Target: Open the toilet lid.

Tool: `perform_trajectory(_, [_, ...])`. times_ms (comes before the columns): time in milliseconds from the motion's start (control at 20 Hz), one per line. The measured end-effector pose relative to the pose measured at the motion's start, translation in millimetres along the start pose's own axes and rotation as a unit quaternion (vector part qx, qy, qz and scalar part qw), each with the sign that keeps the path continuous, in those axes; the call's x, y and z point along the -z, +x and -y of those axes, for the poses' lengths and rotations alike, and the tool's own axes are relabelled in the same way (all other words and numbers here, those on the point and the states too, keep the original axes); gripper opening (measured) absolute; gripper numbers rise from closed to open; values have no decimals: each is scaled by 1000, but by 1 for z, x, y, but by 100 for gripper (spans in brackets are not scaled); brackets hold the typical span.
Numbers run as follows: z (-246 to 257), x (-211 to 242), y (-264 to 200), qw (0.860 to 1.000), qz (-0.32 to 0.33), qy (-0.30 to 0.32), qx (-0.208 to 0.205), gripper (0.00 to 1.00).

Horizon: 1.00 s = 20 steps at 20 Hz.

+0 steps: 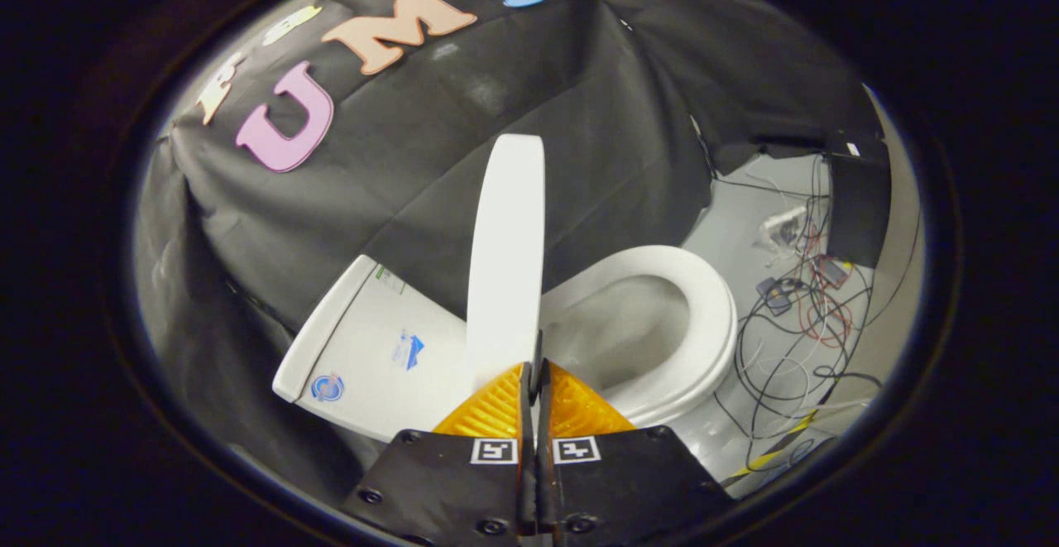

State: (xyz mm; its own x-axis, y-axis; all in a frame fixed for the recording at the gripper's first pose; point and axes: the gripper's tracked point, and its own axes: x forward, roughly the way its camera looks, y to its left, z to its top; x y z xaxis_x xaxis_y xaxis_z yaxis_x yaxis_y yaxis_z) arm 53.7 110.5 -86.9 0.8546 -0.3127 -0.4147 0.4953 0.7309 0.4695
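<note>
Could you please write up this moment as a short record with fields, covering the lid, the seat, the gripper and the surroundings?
lid: toilet lid raised, seen edge-on, standing just ahead of the jaws
seat: toilet seat down, bowl open to view beside the lid
tank: cistern on the lid's other side
gripper: gripper with orange jaws closed together at the lid's lower edge; whether they pinch the lid cannot be told
floor: tangled cables on the floor beyond the seat
task state: lid already up off the seat
</note>
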Motion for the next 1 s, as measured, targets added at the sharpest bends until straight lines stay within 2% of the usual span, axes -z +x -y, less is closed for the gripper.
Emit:
perform_trajectory(450, [-32, -5, -5, 999, 6, -47, 0, 2])
perform_trajectory(800, [-67, -8, -7, 996, 21, -80, -23, 4])
perform_trajectory(1000, [-94, -8, -6, 990, 31, -134, -37, 4])
